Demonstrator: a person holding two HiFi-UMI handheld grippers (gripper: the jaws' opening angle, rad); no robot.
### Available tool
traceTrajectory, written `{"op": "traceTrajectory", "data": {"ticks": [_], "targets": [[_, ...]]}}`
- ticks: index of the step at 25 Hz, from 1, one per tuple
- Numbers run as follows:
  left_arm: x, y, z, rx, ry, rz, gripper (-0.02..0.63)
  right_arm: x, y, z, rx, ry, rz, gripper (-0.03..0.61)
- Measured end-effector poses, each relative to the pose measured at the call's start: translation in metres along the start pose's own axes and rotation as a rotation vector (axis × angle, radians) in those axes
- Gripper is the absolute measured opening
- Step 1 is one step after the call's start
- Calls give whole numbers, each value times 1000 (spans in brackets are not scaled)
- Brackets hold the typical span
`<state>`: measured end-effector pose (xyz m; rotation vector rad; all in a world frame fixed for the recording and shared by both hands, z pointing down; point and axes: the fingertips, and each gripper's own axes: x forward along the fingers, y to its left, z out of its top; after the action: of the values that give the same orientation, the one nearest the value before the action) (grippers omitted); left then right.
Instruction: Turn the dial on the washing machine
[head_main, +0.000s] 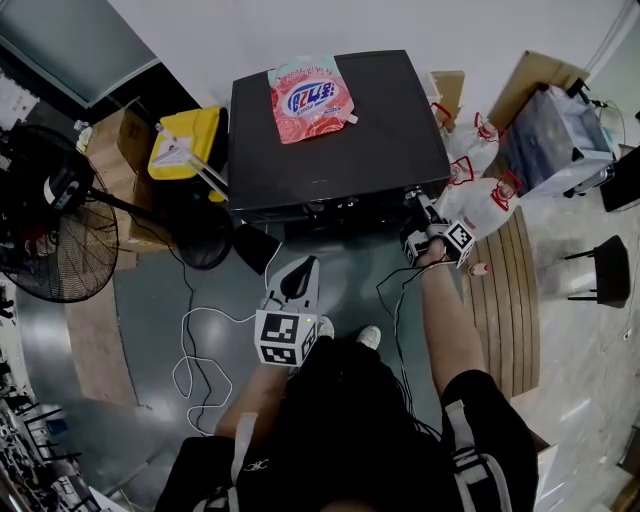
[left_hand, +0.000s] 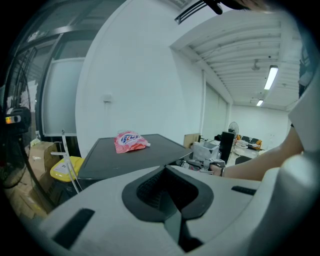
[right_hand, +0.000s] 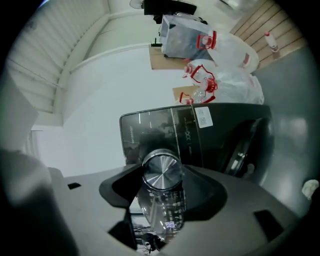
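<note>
The dark grey washing machine (head_main: 340, 150) stands ahead of me with a pink detergent pouch (head_main: 310, 100) lying on its lid. At the right end of its front panel, my right gripper (head_main: 417, 205) reaches in. In the right gripper view the round silver dial (right_hand: 161, 172) sits between the two dark pads, which press on its sides, on the glossy control panel (right_hand: 192, 135). My left gripper (head_main: 298, 272) hangs back in front of the machine, jaws together and holding nothing; its view shows the machine's top (left_hand: 130, 157) and the pouch (left_hand: 129, 141) beyond the closed jaws.
A black standing fan (head_main: 50, 220) is at the left, with a yellow dustpan (head_main: 185, 140) beside the machine. White plastic bags (head_main: 480, 200) and a wooden pallet (head_main: 510, 290) lie to the right. A white cable (head_main: 195, 360) loops over the floor. A black stool (head_main: 600, 270) stands far right.
</note>
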<state>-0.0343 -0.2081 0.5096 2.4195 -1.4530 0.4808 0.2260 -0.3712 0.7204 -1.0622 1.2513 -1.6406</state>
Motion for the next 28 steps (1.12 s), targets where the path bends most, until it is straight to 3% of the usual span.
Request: {"op": "traceTrajectory", "data": {"ticks": [20,23,28], "targets": [[6,0,0,5,7,-6,3,2,1,-1,70,2,29,242],[6,1,1,3,7,-8,3,2,-1,3,-49,-5,24,242],[8,4,7,-2,-16,-17,3,-19,27,-15,-407,25,5,242]]}}
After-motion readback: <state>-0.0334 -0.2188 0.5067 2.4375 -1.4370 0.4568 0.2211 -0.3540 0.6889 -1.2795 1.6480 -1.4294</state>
